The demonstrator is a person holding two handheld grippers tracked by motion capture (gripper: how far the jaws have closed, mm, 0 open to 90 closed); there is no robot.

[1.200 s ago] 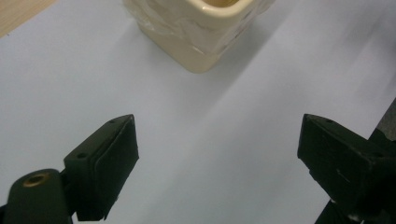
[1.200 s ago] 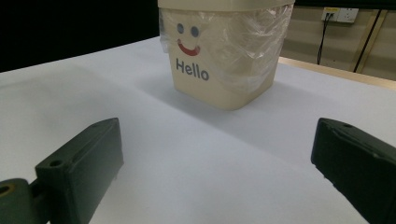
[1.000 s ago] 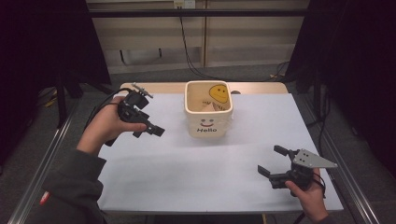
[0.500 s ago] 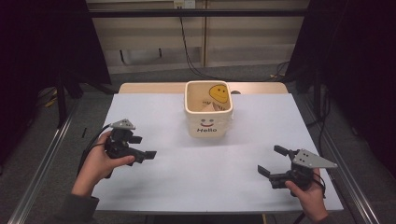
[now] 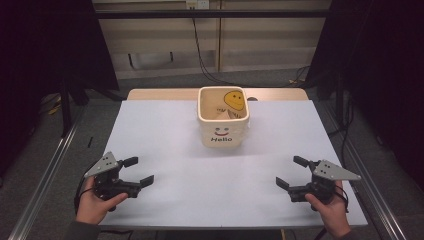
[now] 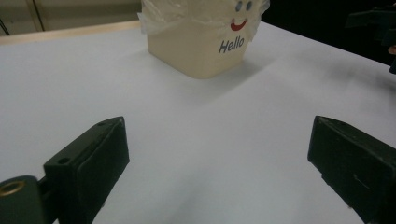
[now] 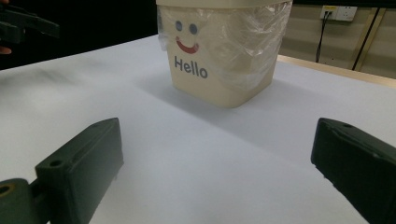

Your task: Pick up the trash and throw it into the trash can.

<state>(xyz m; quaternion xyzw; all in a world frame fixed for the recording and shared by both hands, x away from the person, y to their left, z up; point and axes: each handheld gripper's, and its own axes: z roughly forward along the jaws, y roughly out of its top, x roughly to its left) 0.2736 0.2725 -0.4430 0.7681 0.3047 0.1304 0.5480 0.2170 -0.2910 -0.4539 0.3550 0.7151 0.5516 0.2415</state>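
The cream plastic-lined "Hello" bin (image 5: 223,122) stands at the table's twelve o'clock. The left gripper (image 5: 136,172), jaws just opening and empty, and the spread right gripper (image 5: 291,172) rest at seven and five; the work looks finished, nothing left to grasp.

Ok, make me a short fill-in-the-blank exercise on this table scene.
1. The word printed on the cream bin is ____.
2. The bin is lined with a clear ____ bag.
3. The fingers of the left gripper and the right gripper stand ____, with nothing between them.
4. Both grippers sit near the table edge closest to the ____.

Missing words: Hello; plastic; open; person
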